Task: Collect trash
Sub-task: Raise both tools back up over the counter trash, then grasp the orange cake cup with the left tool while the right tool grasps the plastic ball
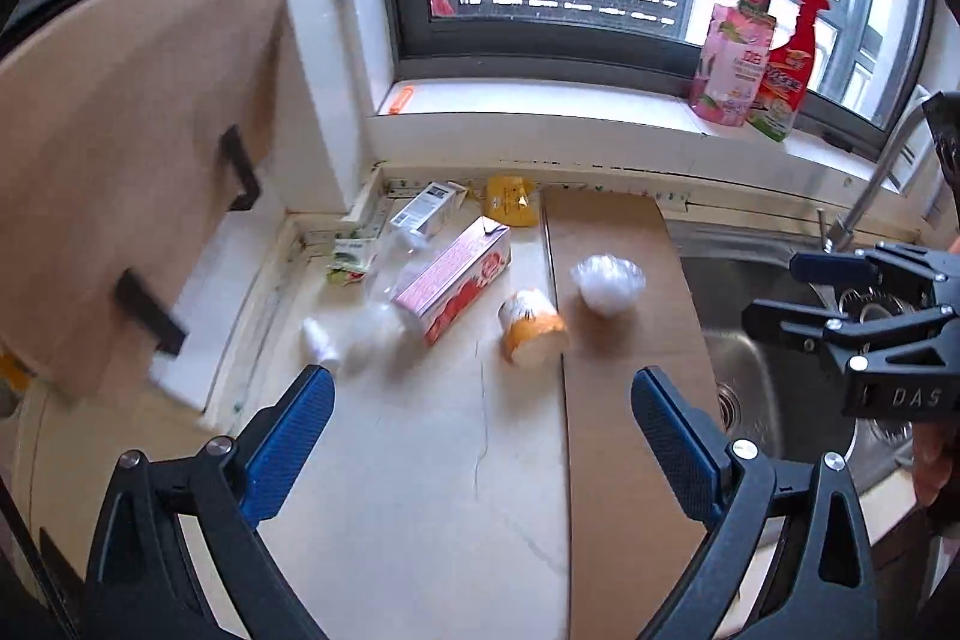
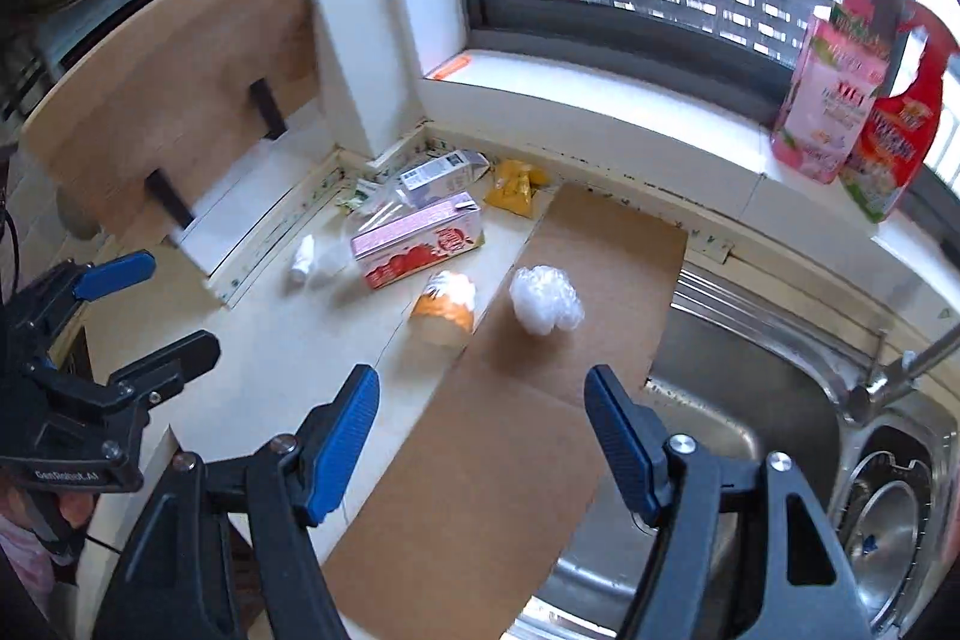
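Note:
Trash lies on the pale counter (image 1: 420, 460): a pink carton (image 1: 453, 278) (image 2: 417, 239), an orange-and-white cup (image 1: 533, 327) (image 2: 444, 307), a crumpled clear plastic ball (image 1: 607, 282) (image 2: 546, 300) on a cardboard sheet (image 1: 624, 400) (image 2: 510, 436), a yellow wrapper (image 1: 509, 201) (image 2: 516, 187), a grey-white carton (image 1: 427, 207) (image 2: 441, 172), a clear bottle (image 1: 360, 322) (image 2: 315, 259) and a green wrapper (image 1: 351, 256). My left gripper (image 1: 483, 418) (image 2: 150, 301) is open and empty above the counter. My right gripper (image 2: 483, 418) (image 1: 786, 292) is open and empty above the cardboard.
A steel sink (image 1: 774, 340) (image 2: 750, 430) with a tap (image 1: 870, 184) (image 2: 900, 370) lies on the right, partly covered by the cardboard. A pink pouch (image 1: 729, 64) (image 2: 831, 100) and a red spray bottle (image 1: 789, 58) (image 2: 894, 142) stand on the windowsill. A wooden board (image 1: 120, 160) leans at left.

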Tool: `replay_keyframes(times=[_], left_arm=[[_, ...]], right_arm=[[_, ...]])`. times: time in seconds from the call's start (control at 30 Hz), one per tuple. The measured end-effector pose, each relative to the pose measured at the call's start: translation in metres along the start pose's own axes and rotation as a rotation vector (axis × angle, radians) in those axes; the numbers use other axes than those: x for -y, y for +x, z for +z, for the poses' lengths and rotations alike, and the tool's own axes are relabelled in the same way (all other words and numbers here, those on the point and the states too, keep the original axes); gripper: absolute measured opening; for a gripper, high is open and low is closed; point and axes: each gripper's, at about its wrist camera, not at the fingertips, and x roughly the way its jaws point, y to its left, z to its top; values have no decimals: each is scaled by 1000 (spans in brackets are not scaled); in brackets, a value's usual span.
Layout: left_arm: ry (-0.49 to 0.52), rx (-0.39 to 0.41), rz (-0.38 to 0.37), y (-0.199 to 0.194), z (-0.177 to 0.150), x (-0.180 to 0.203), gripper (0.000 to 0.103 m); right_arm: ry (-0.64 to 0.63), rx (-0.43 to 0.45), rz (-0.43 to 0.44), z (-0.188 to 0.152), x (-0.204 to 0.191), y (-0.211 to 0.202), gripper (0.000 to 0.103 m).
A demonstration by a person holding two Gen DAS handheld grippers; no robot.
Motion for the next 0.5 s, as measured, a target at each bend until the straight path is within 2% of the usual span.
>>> replay_keyframes(times=[0.13,0.27,0.5], left_arm=[[-29,-74,-24,66,23,8,99],[-70,-162,-26,129,29,14,98],[-121,-241,-32,199,23,16,98]], right_arm=[[72,-32,35,18,27,50,71],[141,-73,62,29,49,99,71],[239,-146,93,29,78,167,68]])
